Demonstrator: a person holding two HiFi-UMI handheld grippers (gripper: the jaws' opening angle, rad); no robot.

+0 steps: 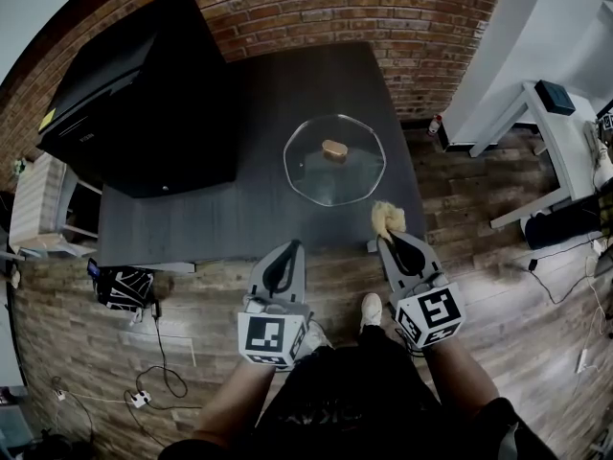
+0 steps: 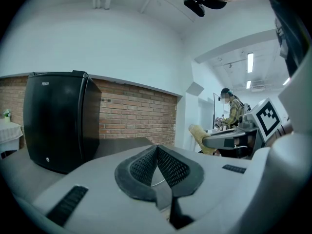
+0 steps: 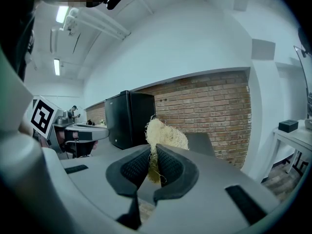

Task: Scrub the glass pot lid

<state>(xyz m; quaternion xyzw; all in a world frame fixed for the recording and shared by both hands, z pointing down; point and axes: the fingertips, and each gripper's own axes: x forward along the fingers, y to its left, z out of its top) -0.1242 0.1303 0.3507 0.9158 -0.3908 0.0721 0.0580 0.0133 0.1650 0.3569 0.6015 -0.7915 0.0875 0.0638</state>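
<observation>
Pinching loofah scrubber (image 3: 165,133) in right gripper (image 3: 153,155) near glass pot lid (image 1: 337,178) on bench (image 1: 263,103), prob. ready to scrub; left gripper (image 2: 157,154) closed, empty.

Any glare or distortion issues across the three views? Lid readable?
Head view: strong fisheye, dark corners; lid reads clearly, only faint sheen. Left gripper view: round vignette, ceiling lights blown out at right. Right gripper view: same vignette, scrubber sharp between the jaws.

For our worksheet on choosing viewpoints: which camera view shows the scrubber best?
The right gripper view: the fibrous scrubber sits central and large, pinched in the jaws. The head view shows it small; the left gripper view shows it distant, from the side.
</observation>
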